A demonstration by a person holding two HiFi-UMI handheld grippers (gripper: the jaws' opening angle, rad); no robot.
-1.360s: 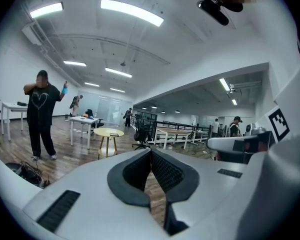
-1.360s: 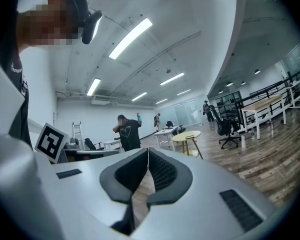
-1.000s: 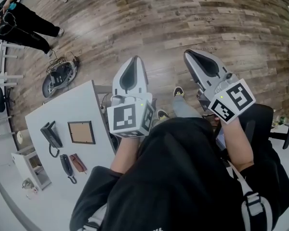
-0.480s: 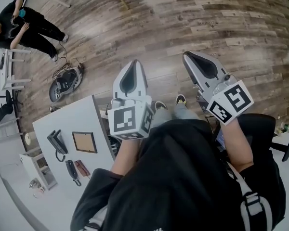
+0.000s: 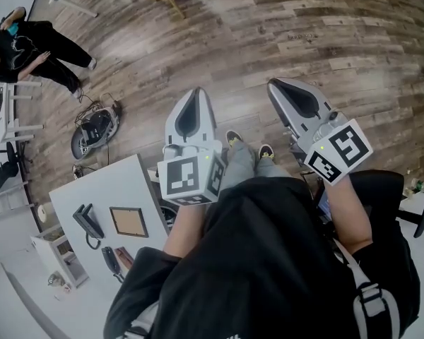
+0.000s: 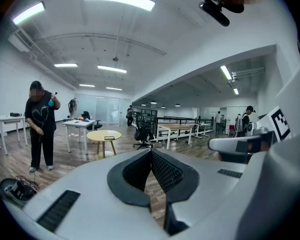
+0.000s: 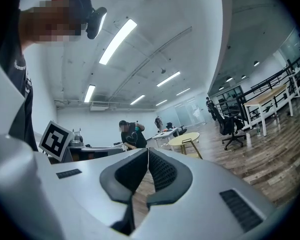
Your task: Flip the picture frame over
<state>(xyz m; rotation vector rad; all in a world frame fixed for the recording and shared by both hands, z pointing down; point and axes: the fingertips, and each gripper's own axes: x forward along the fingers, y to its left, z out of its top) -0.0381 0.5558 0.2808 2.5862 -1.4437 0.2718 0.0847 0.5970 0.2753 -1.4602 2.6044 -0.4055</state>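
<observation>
I judged the flip not yet begun; this was the approach. My left gripper [image 5: 195,94] and right gripper [image 5: 275,85] hung over the floor, each with jaws together on nothing. The one frame [image 5: 128,222] lay flat on the table [image 5: 124,179], well off to the left. Next I'd need to swing over there and open a jaw. Two handsets [image 5: 88,221] lay beside it.
</observation>
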